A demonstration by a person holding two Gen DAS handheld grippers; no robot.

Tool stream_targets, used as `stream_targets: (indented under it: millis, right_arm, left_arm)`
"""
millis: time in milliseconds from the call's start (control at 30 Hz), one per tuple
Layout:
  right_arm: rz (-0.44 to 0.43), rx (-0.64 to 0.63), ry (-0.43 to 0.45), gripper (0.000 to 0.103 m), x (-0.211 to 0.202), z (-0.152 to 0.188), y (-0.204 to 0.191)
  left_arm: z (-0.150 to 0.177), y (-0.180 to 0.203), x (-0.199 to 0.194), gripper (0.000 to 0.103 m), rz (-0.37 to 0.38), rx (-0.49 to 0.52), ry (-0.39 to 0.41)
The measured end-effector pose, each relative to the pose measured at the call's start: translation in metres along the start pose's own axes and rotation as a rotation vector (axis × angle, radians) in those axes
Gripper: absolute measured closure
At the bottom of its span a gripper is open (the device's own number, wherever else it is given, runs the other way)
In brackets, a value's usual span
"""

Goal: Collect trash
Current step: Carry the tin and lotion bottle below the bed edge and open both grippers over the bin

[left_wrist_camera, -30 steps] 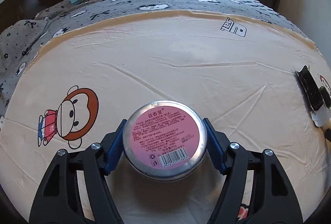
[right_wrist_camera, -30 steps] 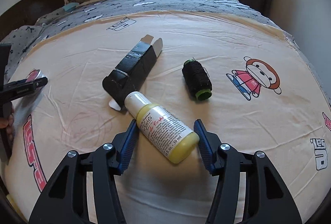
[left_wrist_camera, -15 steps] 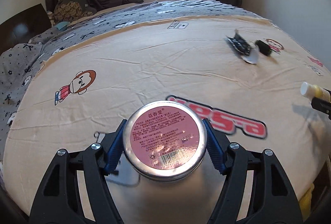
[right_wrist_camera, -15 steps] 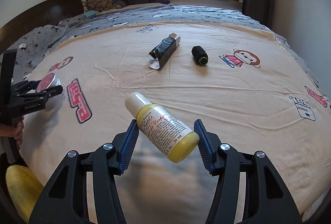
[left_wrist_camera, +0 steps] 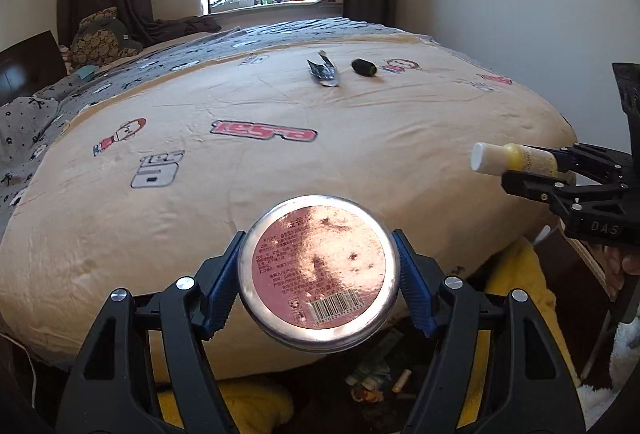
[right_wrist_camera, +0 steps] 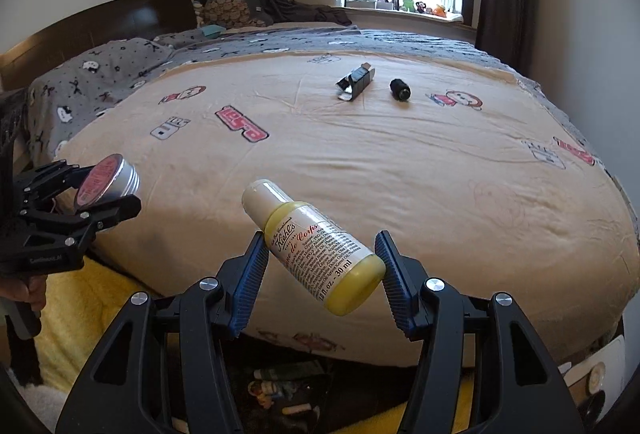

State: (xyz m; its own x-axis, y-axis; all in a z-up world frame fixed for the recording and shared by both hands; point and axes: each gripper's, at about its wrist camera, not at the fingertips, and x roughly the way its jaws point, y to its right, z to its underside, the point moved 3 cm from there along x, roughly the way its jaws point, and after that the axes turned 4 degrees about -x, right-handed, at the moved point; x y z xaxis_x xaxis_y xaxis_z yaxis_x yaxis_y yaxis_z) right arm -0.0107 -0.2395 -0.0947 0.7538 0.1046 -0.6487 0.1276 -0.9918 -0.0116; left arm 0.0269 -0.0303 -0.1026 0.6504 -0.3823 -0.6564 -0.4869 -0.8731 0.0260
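Tin [left_wrist_camera: 319, 271] in L tool [left_wrist_camera: 319, 274], seemingly clamped.

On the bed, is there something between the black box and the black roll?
No. Only bare beige sheet lies between the black box and the black roll; the right wrist view shows it best.

Left tool [left_wrist_camera: 320, 274] squeezes a round tin [left_wrist_camera: 319, 270], held past the bed's near edge. Right tool [right_wrist_camera: 322, 266] squeezes a yellow bottle [right_wrist_camera: 316, 248], same height approx.

shiny metal tin [left_wrist_camera: 319, 272], glossy plastic bottle [right_wrist_camera: 320, 248], soft cloth bedsheet [right_wrist_camera: 360, 161].
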Motion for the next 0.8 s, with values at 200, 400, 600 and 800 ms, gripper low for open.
stream_targets:
  millis: [200,400,600,800]
  right_arm:
    - [-0.011,0.005,-0.105,0.047,0.009,0.049,-0.01]
    - [-0.032,0.052,-0.223,0.047,0.034,0.091,-0.017]
    - [-0.029,0.066,-0.337,0.047,0.063,0.118,-0.028]
    - [-0.036,0.086,-0.464,0.047,0.094,0.147,-0.034]
  left_arm:
    - [0.05,0.027,0.016,0.036,0.084,0.016,-0.115]
    - [0.093,0.037,0.048,0.036,0.108,0.014,-0.229]
    - [0.128,0.04,0.085,0.036,0.113,0.003,-0.354]
    - [0.158,0.046,0.115,0.036,0.153,-0.006,-0.487]
